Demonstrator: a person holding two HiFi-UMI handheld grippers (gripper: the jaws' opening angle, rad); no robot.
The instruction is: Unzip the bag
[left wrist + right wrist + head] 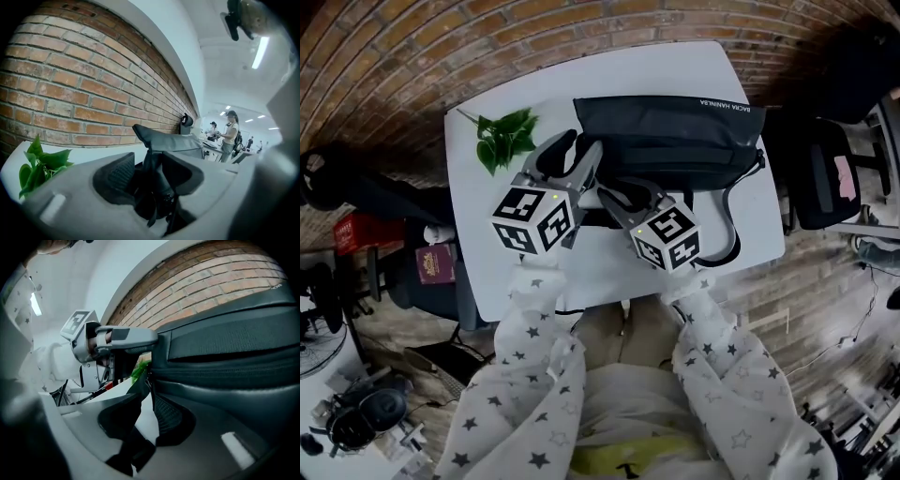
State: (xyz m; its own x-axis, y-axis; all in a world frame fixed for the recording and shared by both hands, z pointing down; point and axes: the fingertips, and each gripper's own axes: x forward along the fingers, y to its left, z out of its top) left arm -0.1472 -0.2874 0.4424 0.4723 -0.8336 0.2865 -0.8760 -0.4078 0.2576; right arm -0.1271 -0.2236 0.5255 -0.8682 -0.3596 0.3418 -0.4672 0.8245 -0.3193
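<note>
Black bag (675,141) lies by table's (741,234) far edge, long axis L-R.
Left gripper (581,155) nearest bag's left end, jaws apart w/ fabric btwn; right gripper (626,193) jaws apart too, just beside.

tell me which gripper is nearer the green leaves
Left. The left gripper is beside the leaves, at the left end of the bag; the right gripper is farther off, along its near edge.

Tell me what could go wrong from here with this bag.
Left gripper stands open around the end of the bag and a dark strap; closing may grab the wrong part. Right gripper is open too, so nothing anchors the bag; a tug could drag it off the table.
</note>
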